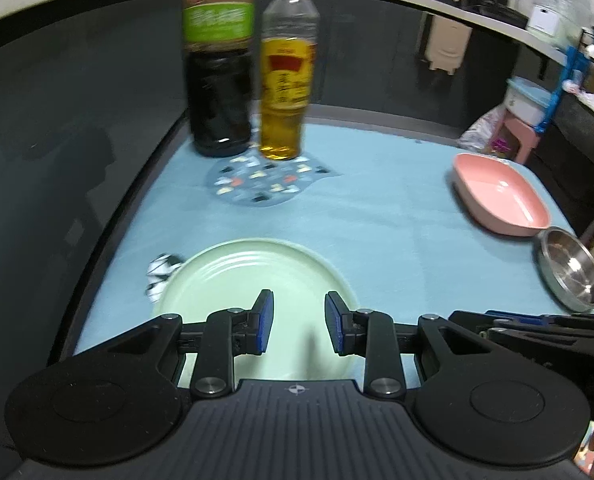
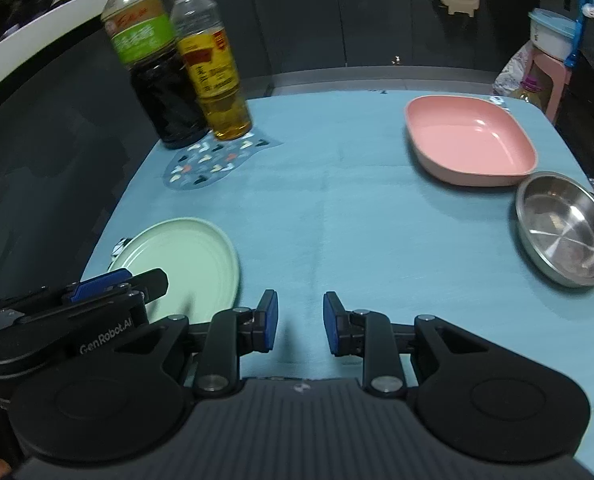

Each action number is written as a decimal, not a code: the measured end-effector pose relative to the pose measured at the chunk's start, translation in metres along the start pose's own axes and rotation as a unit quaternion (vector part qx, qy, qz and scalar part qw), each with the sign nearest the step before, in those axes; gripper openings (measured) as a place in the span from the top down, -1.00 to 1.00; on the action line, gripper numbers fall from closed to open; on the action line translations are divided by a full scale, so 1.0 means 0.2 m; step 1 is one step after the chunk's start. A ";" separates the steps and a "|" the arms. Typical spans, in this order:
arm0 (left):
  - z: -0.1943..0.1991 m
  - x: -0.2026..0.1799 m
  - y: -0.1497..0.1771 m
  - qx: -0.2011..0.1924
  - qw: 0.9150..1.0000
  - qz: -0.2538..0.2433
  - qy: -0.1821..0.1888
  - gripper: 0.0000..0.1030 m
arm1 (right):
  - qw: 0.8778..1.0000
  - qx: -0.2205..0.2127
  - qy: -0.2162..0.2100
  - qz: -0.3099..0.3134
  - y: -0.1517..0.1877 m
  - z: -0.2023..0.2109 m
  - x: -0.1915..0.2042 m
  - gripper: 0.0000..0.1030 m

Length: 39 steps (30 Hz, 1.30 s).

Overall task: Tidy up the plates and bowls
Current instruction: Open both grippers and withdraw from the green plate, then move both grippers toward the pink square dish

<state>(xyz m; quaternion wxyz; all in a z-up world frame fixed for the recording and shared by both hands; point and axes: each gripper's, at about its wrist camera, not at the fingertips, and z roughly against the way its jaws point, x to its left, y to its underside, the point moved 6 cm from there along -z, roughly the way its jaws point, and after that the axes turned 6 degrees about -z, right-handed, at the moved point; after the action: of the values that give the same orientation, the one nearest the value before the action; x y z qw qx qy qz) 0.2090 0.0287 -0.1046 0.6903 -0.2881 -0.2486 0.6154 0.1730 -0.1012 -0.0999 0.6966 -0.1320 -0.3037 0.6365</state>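
A pale green round plate (image 1: 253, 276) lies at the near left of the blue tablecloth, also in the right wrist view (image 2: 185, 260). My left gripper (image 1: 299, 322) is open and empty, hovering over the plate's near edge. A pink square dish (image 2: 469, 140) sits at the far right, also in the left wrist view (image 1: 501, 196). A steel bowl (image 2: 565, 228) stands just in front of it, also in the left wrist view (image 1: 571, 272). My right gripper (image 2: 300, 322) is open and empty above bare cloth, right of the green plate.
A dark soy sauce bottle (image 1: 219, 60) and a yellow oil bottle (image 1: 287, 68) stand at the far left beside a patterned mat (image 1: 265, 180). A small patterned object (image 1: 159, 274) pokes out left of the green plate. The table edge (image 1: 109, 220) runs along the left.
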 end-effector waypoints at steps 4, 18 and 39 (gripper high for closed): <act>-0.03 -0.09 -0.05 -0.004 1.000 -0.013 0.012 0.49 | 1.000 -0.004 0.002 -0.016 -0.02 0.00 -0.09 0.49; -0.18 -0.37 -0.22 -0.017 0.998 -0.047 0.027 0.49 | 0.998 -0.019 0.011 -0.061 -0.13 -0.02 -0.37 0.48; -0.54 -0.71 -0.47 -0.001 0.995 -0.031 0.096 0.49 | 0.986 -0.076 0.063 -0.137 -0.54 -0.06 -0.88 0.35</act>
<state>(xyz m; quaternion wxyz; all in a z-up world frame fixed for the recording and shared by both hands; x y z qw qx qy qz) 0.3335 -0.1292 -0.1132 0.7294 -0.3393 -0.1905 0.5627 0.2663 -0.2856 -0.0914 0.7828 -0.1819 -0.3221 0.5004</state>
